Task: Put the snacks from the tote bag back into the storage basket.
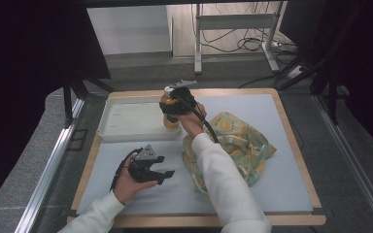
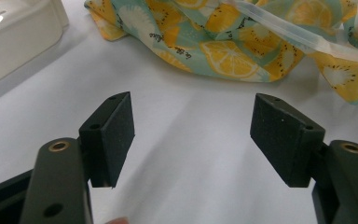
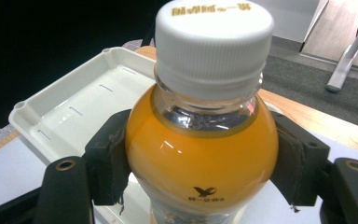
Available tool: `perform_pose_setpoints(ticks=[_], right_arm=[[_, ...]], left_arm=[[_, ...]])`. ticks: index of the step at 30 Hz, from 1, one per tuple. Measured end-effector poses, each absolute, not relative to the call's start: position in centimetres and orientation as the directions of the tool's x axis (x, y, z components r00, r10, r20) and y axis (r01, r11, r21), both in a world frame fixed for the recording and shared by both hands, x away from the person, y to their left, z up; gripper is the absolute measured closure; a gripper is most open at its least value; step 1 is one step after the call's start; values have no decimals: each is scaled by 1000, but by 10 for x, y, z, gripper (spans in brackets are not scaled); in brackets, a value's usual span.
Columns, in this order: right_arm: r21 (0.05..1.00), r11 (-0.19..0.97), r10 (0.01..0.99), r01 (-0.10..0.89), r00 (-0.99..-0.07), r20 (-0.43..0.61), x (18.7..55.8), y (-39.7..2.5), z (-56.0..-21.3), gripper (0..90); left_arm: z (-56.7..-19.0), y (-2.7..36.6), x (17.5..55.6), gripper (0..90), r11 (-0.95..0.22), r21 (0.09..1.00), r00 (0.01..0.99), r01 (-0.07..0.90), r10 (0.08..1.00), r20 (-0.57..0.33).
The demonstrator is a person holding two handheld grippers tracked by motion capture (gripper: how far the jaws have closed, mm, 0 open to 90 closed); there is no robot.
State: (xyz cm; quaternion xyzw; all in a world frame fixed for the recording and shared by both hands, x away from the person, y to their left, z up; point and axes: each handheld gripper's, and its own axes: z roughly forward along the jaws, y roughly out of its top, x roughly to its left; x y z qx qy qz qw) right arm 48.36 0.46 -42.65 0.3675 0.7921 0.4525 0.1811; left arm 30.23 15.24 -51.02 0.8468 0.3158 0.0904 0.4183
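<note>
Orange juice fills the bottle (image 3: 200, 154) that your right gripper (image 3: 200, 158) holds: its fingers (image 3: 107, 158) are clamped on the rounded shoulder from both sides, just under the neck. The bottle stands upright, with a white screw cap (image 3: 214, 42) that carries a short line of gold characters across its top, too blurred for you to read. Low on the clear wall there is a small black bird-like logo with a row of tiny print under it, also too small to make out.

From the high view, your right gripper (image 1: 177, 104) and the bottle (image 1: 169, 109) sit at the right end of the white tray (image 1: 126, 119), at the far side of the counter (image 1: 291, 145). You cannot tell whether the bottle's base is touching the tray.

Your left gripper (image 2: 193, 135) is near the front of the counter, well apart from the bottle. Its fingers (image 2: 116, 130) are spread wide with nothing between them, above the pale mat (image 2: 191, 186). They point towards the crumpled cloth (image 2: 228, 51), printed with yellow lemon slices on teal, which lies just right of the tray. In the high view your left gripper (image 1: 150, 170) rests in your left hand (image 1: 126, 184).
</note>
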Motion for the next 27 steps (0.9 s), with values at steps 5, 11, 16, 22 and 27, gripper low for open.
perform_pose_setpoints(ticks=[5, 11, 16, 22, 27], right_arm=[[844, 325, 745, 426, -665, 49, 486, 8, -430, 306], [838, 336, 741, 430, -669, 47, 487, 13, -434, 305], [823, 353, 744, 445, -666, 41, 488, 15, -440, 305], [803, 380, 743, 458, -669, 30, 489, 18, -445, 304], [789, 397, 741, 469, -671, 25, 489, 19, -449, 304]], left_arm=[[-510, 153, 303, 305, -455, 764, 787, 457, 607, -109], [-509, 155, 303, 304, -444, 769, 783, 461, 611, -117], [-509, 154, 303, 304, -445, 768, 784, 460, 609, -116], [-509, 154, 303, 304, -447, 768, 785, 459, 608, -116], [-508, 155, 304, 303, -441, 771, 783, 460, 611, -118]])
